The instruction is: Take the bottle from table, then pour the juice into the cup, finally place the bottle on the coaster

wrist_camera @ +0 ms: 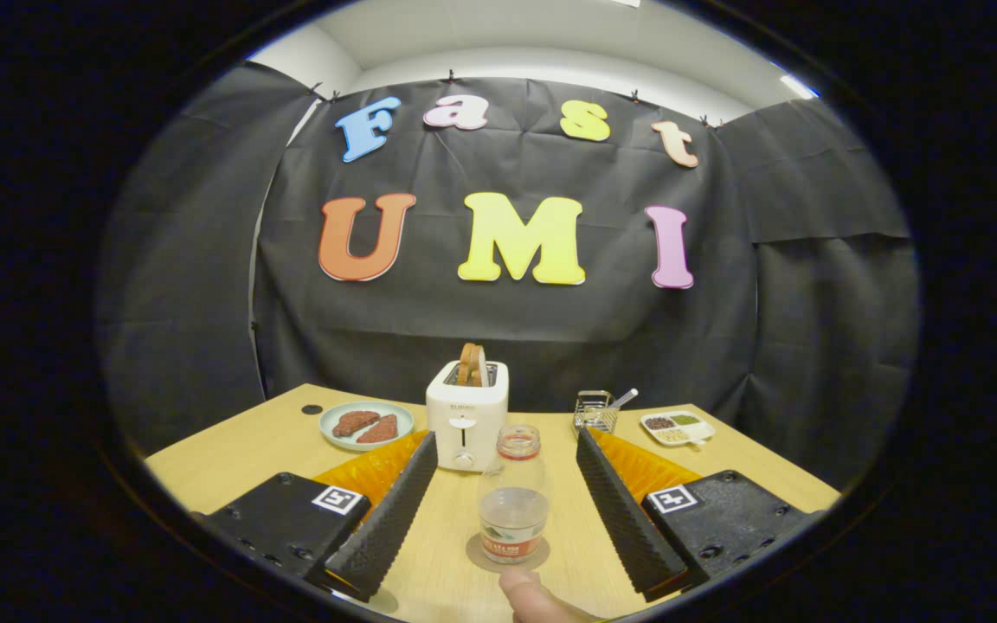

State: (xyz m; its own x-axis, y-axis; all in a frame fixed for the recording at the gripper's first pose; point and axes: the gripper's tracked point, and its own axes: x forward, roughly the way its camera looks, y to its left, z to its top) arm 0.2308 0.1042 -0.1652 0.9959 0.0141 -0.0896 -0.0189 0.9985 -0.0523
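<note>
Holding the gripper [507,497] wide apart, I grip nothing; the bottle [513,497] stands upright between the fingers, apparently on the coaster [479,554]. A fingertip [526,593] rests nearby. Beyond stand a toaster [466,415] and plate [366,426].

The gripper [507,502] has black ribbed pads on orange fingers [373,474], with black-and-white square markers on black bodies. Between the fingers, the clear bottle [513,497] carries a red neck band and an orange-and-white label. The tabletop [230,454] is pale wood. At 12 o'clock a white toaster [466,415] holds brown toast; at 11 o'clock, a pale green plate [366,426] bears reddish-brown pieces.
</note>
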